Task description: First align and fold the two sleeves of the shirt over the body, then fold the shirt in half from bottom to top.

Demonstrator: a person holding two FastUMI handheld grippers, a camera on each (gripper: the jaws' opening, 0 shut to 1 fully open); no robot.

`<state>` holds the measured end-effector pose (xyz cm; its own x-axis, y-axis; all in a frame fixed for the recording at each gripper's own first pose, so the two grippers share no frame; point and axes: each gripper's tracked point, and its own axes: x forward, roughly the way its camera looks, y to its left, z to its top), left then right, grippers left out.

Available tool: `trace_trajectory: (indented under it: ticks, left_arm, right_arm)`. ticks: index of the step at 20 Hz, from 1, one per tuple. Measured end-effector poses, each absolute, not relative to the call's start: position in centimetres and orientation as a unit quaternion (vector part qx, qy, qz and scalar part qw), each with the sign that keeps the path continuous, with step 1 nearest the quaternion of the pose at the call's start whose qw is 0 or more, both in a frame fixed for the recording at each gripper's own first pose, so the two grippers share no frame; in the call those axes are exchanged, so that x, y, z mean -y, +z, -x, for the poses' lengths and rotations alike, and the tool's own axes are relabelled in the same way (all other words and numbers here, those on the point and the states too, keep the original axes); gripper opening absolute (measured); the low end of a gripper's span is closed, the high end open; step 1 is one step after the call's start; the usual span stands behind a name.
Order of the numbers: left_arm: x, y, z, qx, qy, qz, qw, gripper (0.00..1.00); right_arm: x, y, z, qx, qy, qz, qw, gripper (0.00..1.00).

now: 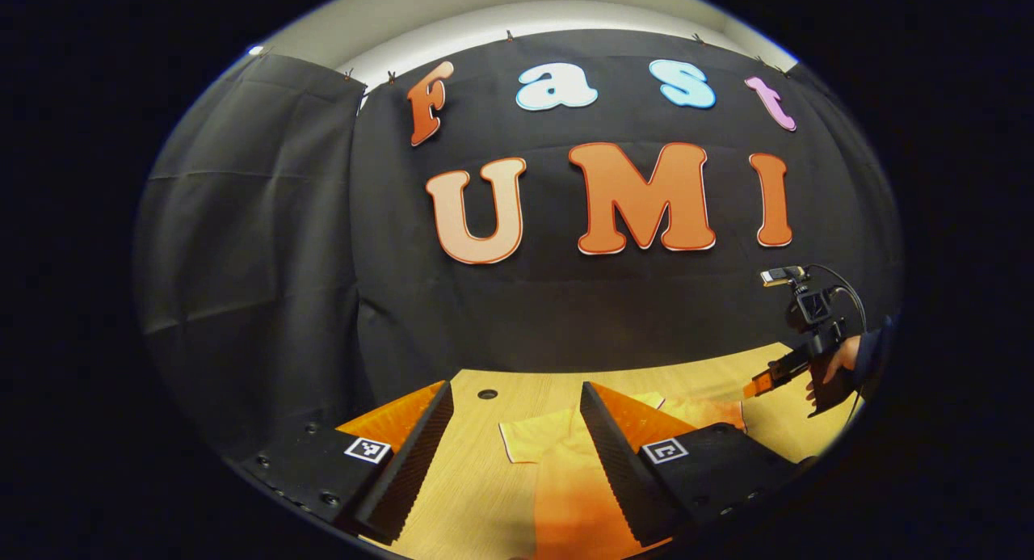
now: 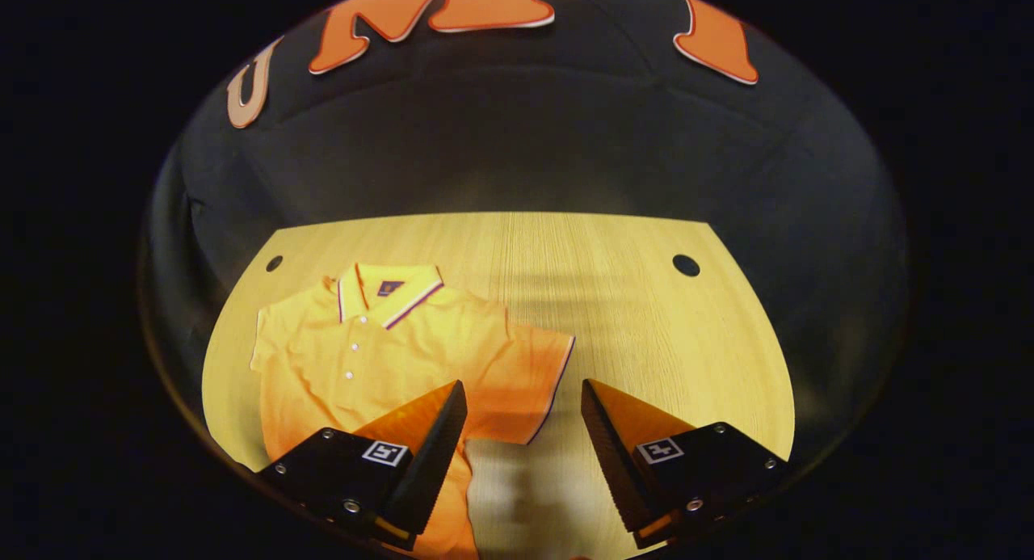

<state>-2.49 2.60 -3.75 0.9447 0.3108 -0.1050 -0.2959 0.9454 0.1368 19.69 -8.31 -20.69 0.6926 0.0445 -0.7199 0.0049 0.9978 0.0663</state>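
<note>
The shirt [image 2: 380, 350] is lying flat toward the bench's [image 2: 646, 334] left edge, collar toward the far edge. The left claw [image 1: 509, 455] is hovering spread above it; the right claw [image 2: 521, 455] is hovering spread over its outstretched sleeve [image 2: 525, 382].

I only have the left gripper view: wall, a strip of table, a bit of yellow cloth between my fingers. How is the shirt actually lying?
Observer: In the right gripper view the shirt lies flat and face up on the table, collar toward the back wall.
Operator: Any sleeve folded yet?
Observer: No. The sleeve nearest the right gripper is spread out flat beside the body, not over it.
Operator: Is the right gripper holding cloth?
Observer: No. Its jaws are open, with that sleeve's hem and bare table in the gap between them.
Operator: And the table past the shirt?
Observer: Bare wood, with a round hole near the far corner.
</note>
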Motion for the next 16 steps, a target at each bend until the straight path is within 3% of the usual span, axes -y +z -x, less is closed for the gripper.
trace_trajectory:
  ticks: [1, 9, 10, 12, 13, 14, 16]
  left_arm:
    - [-2.6, -4.2, 2.5, -0.071, 0.157, -0.058, 0.983, 0.97]
    - [-2.2, -6.8, 3.8, -0.111, 0.185, -0.055, 0.975, 0.97]
    - [-2.2, -7.1, 4.0, -0.115, 0.187, -0.054, 0.974, 0.97]
    - [-2.1, -7.5, 4.1, -0.122, 0.19, -0.053, 0.973, 0.97]
    - [-2.0, -7.6, 4.1, -0.125, 0.191, -0.053, 0.972, 0.96]
    - [-2.0, -7.8, 4.1, -0.129, 0.192, -0.052, 0.972, 0.97]
    - [-2.0, -8.3, 4.1, -0.135, 0.194, -0.05, 0.971, 0.97]
  right_arm:
    - [8.5, -21.6, -20.2, -0.411, 0.013, -0.037, 0.911, 0.87]
    - [8.8, -27.5, -22.0, -0.535, 0.021, -0.076, 0.841, 0.82]
    - [9.0, -28.0, -22.3, -0.544, 0.017, -0.075, 0.836, 0.75]
    - [9.4, -29.0, -22.7, -0.561, 0.016, -0.074, 0.824, 0.89]
    - [9.3, -29.4, -23.2, -0.566, 0.014, -0.078, 0.82, 0.82]
    - [9.1, -29.8, -23.2, -0.575, 0.013, -0.083, 0.814, 0.69]
    - [9.1, -30.7, -23.3, -0.589, 0.009, -0.077, 0.805, 0.65]
